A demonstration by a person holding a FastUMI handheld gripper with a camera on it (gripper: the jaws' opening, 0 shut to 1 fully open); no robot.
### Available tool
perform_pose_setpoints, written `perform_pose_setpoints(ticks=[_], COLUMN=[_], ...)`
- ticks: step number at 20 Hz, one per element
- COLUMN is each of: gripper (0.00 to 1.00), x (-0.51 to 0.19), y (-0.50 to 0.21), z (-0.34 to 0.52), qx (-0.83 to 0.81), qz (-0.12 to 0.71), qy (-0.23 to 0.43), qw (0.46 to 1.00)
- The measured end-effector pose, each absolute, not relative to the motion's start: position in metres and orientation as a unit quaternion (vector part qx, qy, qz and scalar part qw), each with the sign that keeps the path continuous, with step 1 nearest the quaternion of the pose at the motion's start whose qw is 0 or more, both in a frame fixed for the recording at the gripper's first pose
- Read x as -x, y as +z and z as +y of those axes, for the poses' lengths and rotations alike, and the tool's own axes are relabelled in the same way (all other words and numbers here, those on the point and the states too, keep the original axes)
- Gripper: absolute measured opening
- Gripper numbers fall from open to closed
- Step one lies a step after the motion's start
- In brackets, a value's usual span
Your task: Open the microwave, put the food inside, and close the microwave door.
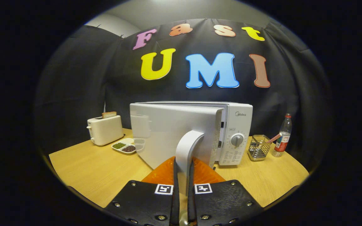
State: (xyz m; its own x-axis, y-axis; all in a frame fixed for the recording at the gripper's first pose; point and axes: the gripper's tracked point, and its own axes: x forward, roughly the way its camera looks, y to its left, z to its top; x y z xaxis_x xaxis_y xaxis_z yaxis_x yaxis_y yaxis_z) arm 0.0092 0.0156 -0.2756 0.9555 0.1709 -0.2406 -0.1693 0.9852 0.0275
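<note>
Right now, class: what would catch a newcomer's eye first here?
The white microwave mid-table, its door swung partly open. The gripper is shut on the door handle, both fingers pressing it. Left of the microwave stands a toaster with bread.

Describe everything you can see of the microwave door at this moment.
The microwave door is white, glossy and plastic-looking, swung partly open on its left-hand hinge so its outer face angles toward the camera. A curved white handle runs down its free edge, and the gripper is shut on that handle, one finger on each side. Behind the door's free edge stands the microwave's control panel with its round dial. The door's lower edge hangs over the wooden table; the cavity behind it is hidden.
</note>
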Motion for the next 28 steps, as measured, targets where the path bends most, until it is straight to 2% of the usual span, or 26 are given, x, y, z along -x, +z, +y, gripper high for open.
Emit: perform_pose_setpoints(ticks=[7,10,23,28], gripper=[0.1,0.09,0.09,0.11], x=[0.06,0.072,0.079,0.073], y=[-0.268,-0.263,-0.258,-0.258], z=[0.122,0.152,0.274,0.297], qx=[-0.009,0.014,-0.014,-0.019], qz=[0.115,0.083,0.012,0.002], qy=[0.179,0.153,-0.035,-0.057], qw=[0.977,0.985,0.999,0.998])
